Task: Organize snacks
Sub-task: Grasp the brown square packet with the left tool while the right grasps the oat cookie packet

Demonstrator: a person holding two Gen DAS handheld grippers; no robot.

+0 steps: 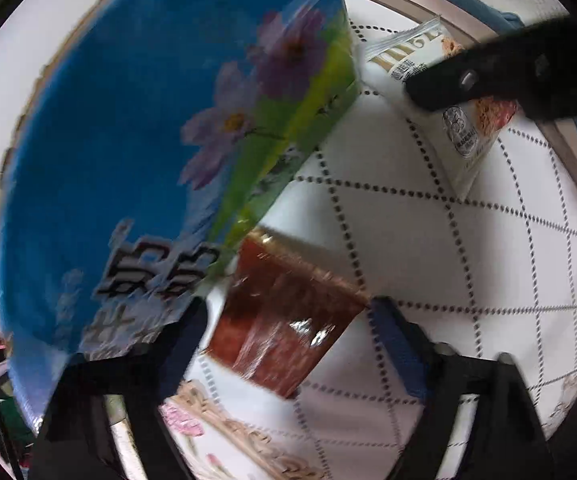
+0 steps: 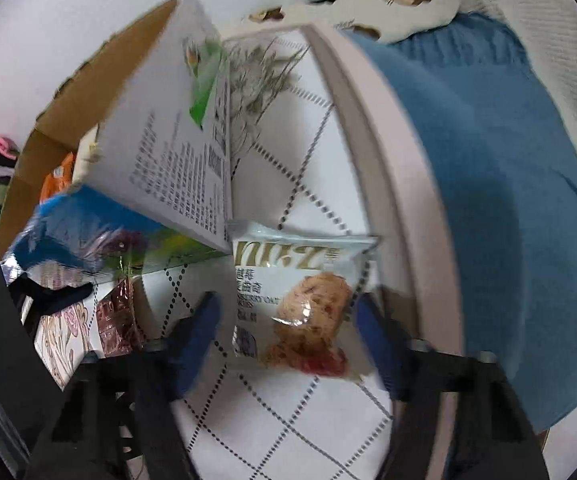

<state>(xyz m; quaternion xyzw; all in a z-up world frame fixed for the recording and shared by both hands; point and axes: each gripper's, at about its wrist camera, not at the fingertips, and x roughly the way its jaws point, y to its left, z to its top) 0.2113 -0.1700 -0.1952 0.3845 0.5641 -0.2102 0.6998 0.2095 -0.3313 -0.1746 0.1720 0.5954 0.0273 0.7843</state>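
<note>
On the white table (image 2: 288,420), cookie packet (image 2: 300,304) between right tongs (image 2: 288,320), untouched

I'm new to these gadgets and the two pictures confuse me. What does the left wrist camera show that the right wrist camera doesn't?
Only the left wrist view shows the box's blue flowered face large and close. Only the right wrist view shows inside the open box, where an orange packet lies, plus the blue cushion and the bear-print pillow. Both show the brown snack packet, the cookie packet, the patterned white table and the right tongs.
</note>
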